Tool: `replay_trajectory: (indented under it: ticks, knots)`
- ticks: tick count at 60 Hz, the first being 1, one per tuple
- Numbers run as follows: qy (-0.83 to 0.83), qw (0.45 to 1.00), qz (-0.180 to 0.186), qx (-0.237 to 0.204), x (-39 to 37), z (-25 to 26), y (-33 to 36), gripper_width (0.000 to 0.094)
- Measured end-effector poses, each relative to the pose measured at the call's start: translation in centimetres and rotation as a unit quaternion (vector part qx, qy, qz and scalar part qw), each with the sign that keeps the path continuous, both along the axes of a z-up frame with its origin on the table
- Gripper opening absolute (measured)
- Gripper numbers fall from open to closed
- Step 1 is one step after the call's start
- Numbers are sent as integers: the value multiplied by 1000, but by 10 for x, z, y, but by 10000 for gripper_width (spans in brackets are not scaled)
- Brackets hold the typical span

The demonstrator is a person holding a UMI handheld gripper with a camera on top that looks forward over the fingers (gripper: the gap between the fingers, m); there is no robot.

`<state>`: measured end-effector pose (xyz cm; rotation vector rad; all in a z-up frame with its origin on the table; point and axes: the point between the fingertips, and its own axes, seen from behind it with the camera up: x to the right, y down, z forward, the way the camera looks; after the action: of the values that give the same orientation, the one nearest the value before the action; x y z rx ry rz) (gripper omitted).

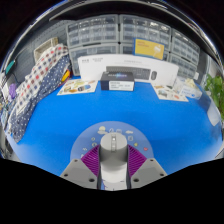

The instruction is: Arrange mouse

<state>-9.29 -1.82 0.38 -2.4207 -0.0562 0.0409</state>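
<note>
Sitting between the two purple pads (92,160), at the near edge of the blue table (60,125), the mouse (112,150) points its long axis straight away from the gripper (113,165), toward the far white box (125,70). The fingers appear narrowed onto its flanks, holding it. It looks grey and rounded, with small marks on its upper face that cannot be read.

Grey mouse (112,143) clamped between gripper (113,166) pads, blue table (60,125), white box (125,68) beyond
</note>
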Motion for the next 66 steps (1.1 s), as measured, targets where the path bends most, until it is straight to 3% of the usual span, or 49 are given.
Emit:
replay_trajectory:
  ticks: [7,13,24,27,30,33,40,53,66]
  knots:
    - [-6,1000,3,-2,-3,-15,-3,373]
    - [6,1000,-18,9,-5,-14,-2,418]
    - [-7,1000,-10,11,-4,-15,-1,515]
    - [-11,1000,-8,3,-2,-16,-2,607]
    - [-20,1000,-6,-7,2,-13,-6,776]
    - [-30,1000,-5,-8,4,-5,-8,825]
    - [-23,1000,4,14,-5,31,-18,831]
    - [-20,997,-32,67,-11,116,-56,832]
    - [-27,994,-44,96,-9,178,-103,832]
